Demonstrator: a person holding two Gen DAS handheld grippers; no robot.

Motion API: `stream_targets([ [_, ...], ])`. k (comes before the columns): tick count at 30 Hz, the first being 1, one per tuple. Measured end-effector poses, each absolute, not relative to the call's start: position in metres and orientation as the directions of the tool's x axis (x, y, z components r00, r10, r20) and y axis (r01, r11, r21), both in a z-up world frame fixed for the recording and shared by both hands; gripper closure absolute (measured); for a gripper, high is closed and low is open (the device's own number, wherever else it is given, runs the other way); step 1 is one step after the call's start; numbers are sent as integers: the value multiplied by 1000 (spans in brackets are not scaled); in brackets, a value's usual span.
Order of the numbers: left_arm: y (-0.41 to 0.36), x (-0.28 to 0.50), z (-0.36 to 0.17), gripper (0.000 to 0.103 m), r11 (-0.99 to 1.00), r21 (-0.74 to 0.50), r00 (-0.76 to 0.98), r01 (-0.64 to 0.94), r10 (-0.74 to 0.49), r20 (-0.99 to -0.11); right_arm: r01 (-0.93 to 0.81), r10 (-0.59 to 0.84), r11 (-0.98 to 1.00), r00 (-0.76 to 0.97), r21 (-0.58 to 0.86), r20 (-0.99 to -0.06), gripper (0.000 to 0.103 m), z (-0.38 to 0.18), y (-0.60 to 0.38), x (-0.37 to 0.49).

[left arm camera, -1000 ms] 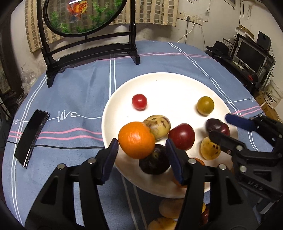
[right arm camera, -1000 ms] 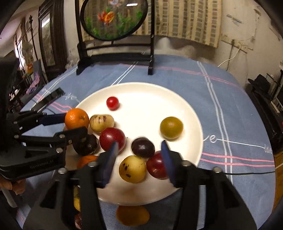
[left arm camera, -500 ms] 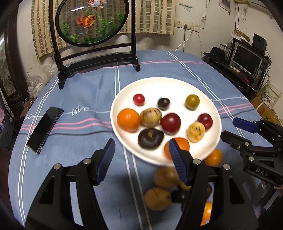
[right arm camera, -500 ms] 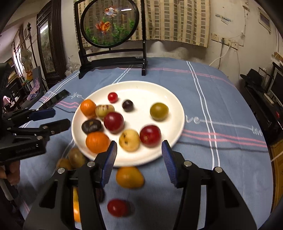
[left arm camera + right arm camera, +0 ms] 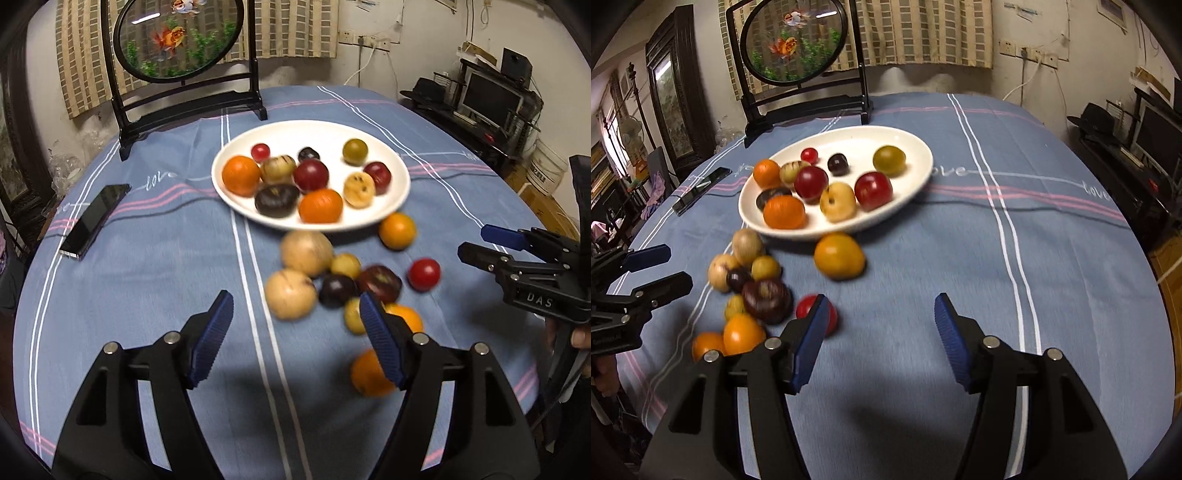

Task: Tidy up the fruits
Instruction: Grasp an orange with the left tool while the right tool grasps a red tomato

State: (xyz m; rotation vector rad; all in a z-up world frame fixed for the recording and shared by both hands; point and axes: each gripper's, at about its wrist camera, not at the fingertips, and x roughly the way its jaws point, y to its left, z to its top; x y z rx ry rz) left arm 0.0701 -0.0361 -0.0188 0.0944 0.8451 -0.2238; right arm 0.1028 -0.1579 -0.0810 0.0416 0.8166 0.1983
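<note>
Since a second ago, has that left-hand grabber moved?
Yes. The left gripper has pulled back from the white plate toward the table's near edge; a second ago it hung over the plate's near rim. Its jaws are opening, empty.

- The room is dimly lit with a warm cast; the corners of both views sink into black fisheye vignette.
- The white plate [image 5: 399,177] is the brightest surface, evenly lit, with soft sheen on the fruit it carries.
- Loose fruit [image 5: 291,293] on the blue tablecloth [image 5: 147,266] just nearer than the plate is smeared by motion blur; the plate's near rim is soft too.
- In the right wrist view the loose fruit [image 5: 838,254] below the plate [image 5: 916,147] blurs likewise.
- A dark, diffuse shadow lies on the cloth well nearer than the plate in both views.
- Straight stripes bow outward away from the plate.
- The round glass panel [image 5: 177,37] behind the plate reflects a streak of lamp glare.
</note>
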Motion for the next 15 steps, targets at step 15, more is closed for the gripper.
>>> stream_targets([
  [15,-53,35,-30,30,955,-21,601,297,-205,-773,-176,193,980,682,98,-706,43,-78,-157,70],
])
